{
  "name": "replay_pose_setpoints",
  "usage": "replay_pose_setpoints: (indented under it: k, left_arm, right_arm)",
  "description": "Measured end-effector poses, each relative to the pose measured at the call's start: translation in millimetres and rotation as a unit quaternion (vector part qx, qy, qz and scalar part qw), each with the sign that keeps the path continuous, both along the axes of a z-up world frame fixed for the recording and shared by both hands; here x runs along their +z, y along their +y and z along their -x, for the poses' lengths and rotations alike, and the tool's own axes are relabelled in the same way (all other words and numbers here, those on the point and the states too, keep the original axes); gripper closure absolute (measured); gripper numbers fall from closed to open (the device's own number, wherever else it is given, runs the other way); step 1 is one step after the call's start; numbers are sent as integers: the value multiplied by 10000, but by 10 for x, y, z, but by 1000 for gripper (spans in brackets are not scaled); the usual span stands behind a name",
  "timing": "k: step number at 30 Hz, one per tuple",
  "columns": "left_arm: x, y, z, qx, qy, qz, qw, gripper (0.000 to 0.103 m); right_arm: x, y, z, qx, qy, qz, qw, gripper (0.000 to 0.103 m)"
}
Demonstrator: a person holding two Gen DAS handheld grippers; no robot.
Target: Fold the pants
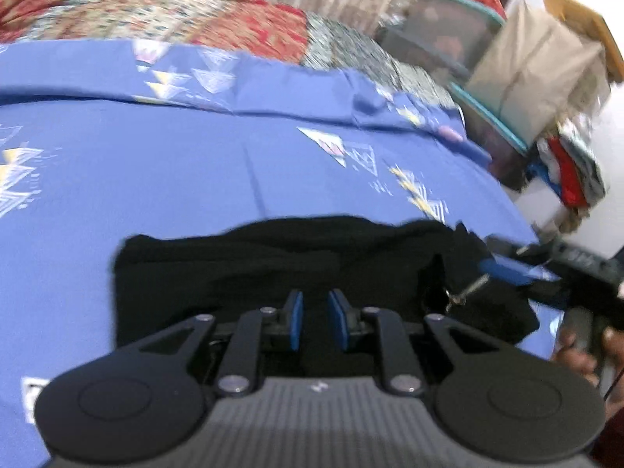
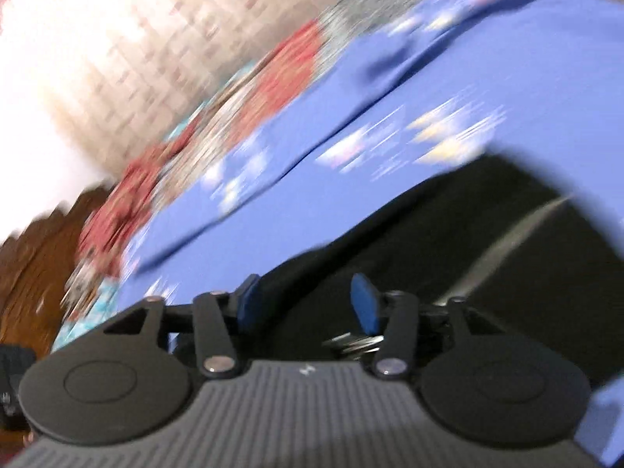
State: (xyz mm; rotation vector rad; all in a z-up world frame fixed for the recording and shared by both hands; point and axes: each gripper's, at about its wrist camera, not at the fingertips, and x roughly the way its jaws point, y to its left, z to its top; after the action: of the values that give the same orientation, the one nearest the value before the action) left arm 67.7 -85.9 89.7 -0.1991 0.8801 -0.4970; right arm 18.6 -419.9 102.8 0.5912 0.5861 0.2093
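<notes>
Currently, findings as I read them from both wrist cameras:

Pants: one pair of black pants (image 1: 273, 269), lying bunched on the blue bedsheet (image 1: 175, 163), near its front edge.

Left gripper: my left gripper (image 1: 315, 321) sits low over the pants; its two blue pads (image 1: 297, 321) stand a narrow gap apart, with nothing between them.

Right gripper: my right gripper (image 2: 308, 304) is tilted over the same dark cloth; its two pads (image 2: 364, 306) are spread wide and hold nothing. From the left camera I see its body (image 1: 577, 269) at the right end of the pants.

Metal pieces: one small key-like cluster (image 1: 466, 292) on the pants; several silvery pieces (image 2: 353, 341) just under the right gripper's linkage, too blurred to count.

Bedding: one red patterned quilt (image 1: 156, 11) beyond the sheet.

Storage: two teal-lidded boxes (image 1: 448, 31) stacked beside the bed.

Image quality: right view heavily blurred.
</notes>
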Motion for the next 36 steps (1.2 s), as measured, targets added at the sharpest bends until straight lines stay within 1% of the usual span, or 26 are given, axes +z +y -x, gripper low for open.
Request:
replay_pose_setpoints:
  k: [2,4,5,6,7,8,9,11,12,14,17,19,22,25,26,28,29,30,31,33,36]
  left_arm:
    - [-108,-157,-23,-141,203,-45,9997,86]
    - [-258,-269,-29,-220,524,-136,9983,86]
    - [-351,-301,-21,-214,653,-244,9973,87]
    - [-414,-330,-14,-217,680,-305,9970,87]
    - [-428,-339,-6,-212,642,-290,9973,86]
    - [-434,-336,-13,-180,669,-248,9973,86]
    - [-439,-324,-34,-136,744,-206,9969,86]
    - [-447,-291,-73,-60,891,-118,9959,87]
    - [-449,-282,-86,-26,946,-93,9955,87]
    - [-446,-281,-95,6,977,-98,9952,87]
    - [-428,-317,-68,22,929,-215,9954,87]
    - [-414,-332,-62,36,911,-278,9954,87]
    - [-408,-355,-75,56,913,-328,9953,87]
    - [-401,-369,-77,67,918,-373,9951,87]
    - [-397,-376,-78,68,917,-386,9950,87]
    - [-391,-385,-76,72,913,-409,9950,87]
    - [-390,-388,-75,74,911,-417,9949,87]
    - [-388,-389,-74,77,910,-425,9949,87]
    - [-385,-392,-73,82,911,-431,9949,87]
    - [-371,-392,-65,83,903,-417,9950,86]
    - [-337,-404,-37,63,848,-459,9953,84]
  right_arm:
    - [-13,-341,146,-556,-24,80,9984,35]
    - [-80,-665,304,-1116,118,153,9936,35]
    - [-133,-826,387,-1344,206,74,9907,34]
    - [-189,-962,467,-1530,282,-67,9878,32]
    - [-251,-1073,539,-1674,350,-228,9850,30]
    - [-314,-1167,603,-1770,402,-405,9826,27]
    - [-390,-1242,653,-1802,458,-605,9807,27]
    - [-513,-1316,695,-1690,497,-927,9800,27]
    - [-546,-1321,696,-1631,473,-1009,9803,26]
    - [-557,-1285,677,-1500,445,-1032,9823,26]
    - [-520,-1202,576,-1291,435,-1026,9853,26]
    - [-461,-1083,515,-1080,471,-885,9891,25]
    - [-435,-908,454,-824,462,-503,9943,25]
    - [-467,-873,466,-776,441,-522,9946,25]
    - [-478,-889,472,-789,435,-583,9942,27]
    - [-477,-904,496,-789,461,-624,9939,36]
    - [-478,-900,492,-760,505,-603,9940,47]
    - [-483,-877,478,-690,569,-600,9942,63]
    - [-500,-850,472,-567,660,-641,9941,69]
    - [-524,-770,489,-472,758,-622,9941,73]
    - [-425,-666,550,-330,606,-417,9967,74]
